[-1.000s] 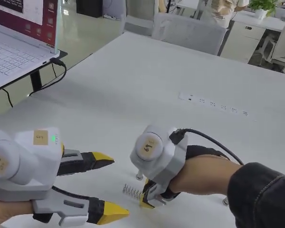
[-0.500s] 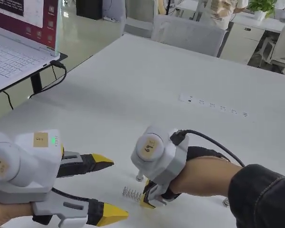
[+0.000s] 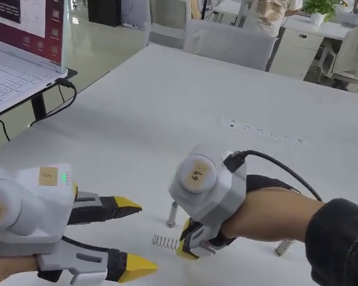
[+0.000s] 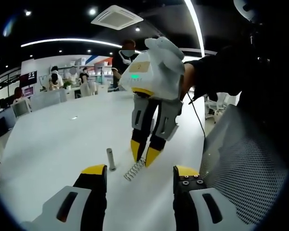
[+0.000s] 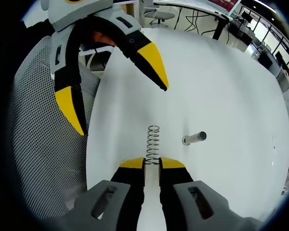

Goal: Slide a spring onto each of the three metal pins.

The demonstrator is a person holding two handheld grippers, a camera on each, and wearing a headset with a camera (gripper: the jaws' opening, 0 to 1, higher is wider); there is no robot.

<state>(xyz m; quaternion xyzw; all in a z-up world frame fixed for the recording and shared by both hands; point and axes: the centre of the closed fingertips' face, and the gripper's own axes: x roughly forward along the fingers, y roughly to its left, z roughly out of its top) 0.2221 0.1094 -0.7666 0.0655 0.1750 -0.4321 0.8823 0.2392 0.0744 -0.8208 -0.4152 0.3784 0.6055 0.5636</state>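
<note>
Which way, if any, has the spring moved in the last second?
No: in the head view the spring still lies at the same spot beside the foot of the pin, one end in the right claw.

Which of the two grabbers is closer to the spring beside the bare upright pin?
The right one. The right gripper is shut on one end of the spring; the left gripper hangs open off the other end, not touching it.

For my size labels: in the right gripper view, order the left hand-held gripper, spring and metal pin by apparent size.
Largest: the left hand-held gripper.
Then the spring and the metal pin, nearly alike: the spring looks longer, the pin thicker.
</note>
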